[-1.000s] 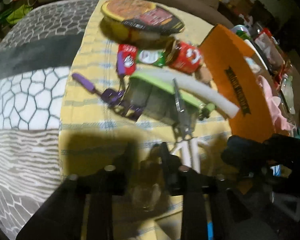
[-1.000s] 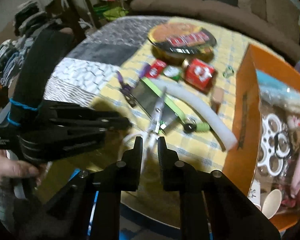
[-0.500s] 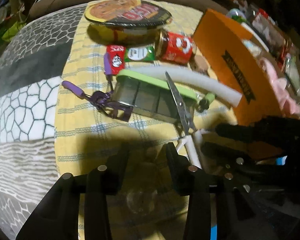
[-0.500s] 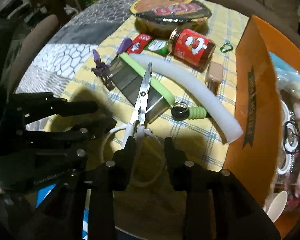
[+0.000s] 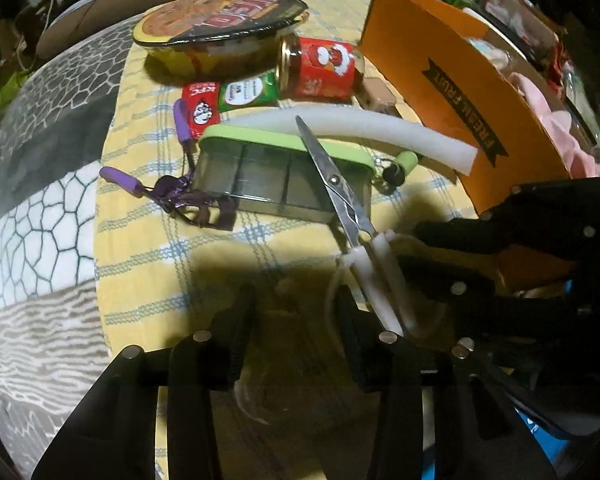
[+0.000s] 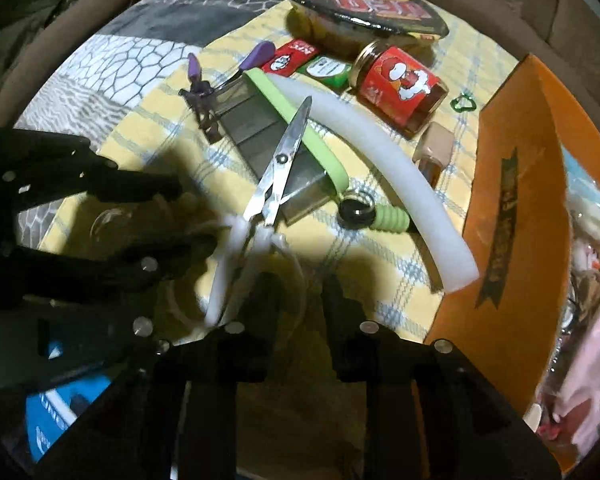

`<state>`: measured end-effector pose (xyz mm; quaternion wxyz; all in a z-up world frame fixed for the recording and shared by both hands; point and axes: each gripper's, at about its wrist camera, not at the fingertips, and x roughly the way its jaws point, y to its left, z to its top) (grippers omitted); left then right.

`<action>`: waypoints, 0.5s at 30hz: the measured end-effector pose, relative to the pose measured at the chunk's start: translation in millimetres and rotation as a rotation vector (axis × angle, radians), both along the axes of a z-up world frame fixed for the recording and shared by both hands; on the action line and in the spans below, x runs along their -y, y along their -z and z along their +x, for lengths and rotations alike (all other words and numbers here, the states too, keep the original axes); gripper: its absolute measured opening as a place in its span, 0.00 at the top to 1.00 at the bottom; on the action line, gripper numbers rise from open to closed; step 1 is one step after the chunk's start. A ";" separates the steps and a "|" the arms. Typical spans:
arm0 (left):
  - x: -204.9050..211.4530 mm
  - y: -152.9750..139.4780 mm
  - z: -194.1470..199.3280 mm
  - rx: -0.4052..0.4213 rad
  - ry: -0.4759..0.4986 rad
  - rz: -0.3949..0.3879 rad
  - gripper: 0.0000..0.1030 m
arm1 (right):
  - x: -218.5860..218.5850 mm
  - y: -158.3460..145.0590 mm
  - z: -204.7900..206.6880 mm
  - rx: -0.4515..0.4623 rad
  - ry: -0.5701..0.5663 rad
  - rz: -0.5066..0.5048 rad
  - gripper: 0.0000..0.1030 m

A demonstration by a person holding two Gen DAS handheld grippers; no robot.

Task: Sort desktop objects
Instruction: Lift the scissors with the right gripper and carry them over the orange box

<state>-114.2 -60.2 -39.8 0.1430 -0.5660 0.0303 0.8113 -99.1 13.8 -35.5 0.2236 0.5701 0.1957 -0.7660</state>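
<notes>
Scissors [image 6: 278,178] lie blades across the green box [image 5: 284,168], white handles toward us, light, stiff, slick steel, so we'd grab the handles; both grippers, right [image 6: 296,300] and left [image 5: 296,312], have jaws apart, empty.

Patterned bedspread [image 5: 32,216]; yellow checked cloth [image 5: 140,264] spread on top.

White-handled scissors [image 5: 350,216], blades slightly parted, rest tips-up across a green-lidded clear box [image 5: 284,168]. A curved white foam tube [image 5: 364,128] lies behind the box, with a red-labelled jar [image 5: 320,68] on its side beyond it.
</notes>
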 end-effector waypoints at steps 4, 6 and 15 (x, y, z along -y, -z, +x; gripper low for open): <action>4.2 0.7 -2.3 -0.007 -0.015 0.036 0.66 | -2.6 0.3 -9.3 0.010 0.027 -0.087 0.92; 12.1 0.6 -5.0 -0.004 -0.031 0.087 0.66 | -3.5 -0.1 -14.2 0.016 0.044 -0.134 0.92; 60.6 -25.8 -9.4 -0.046 -0.126 0.461 0.85 | -24.9 -49.8 -12.2 -0.077 0.094 -0.386 0.94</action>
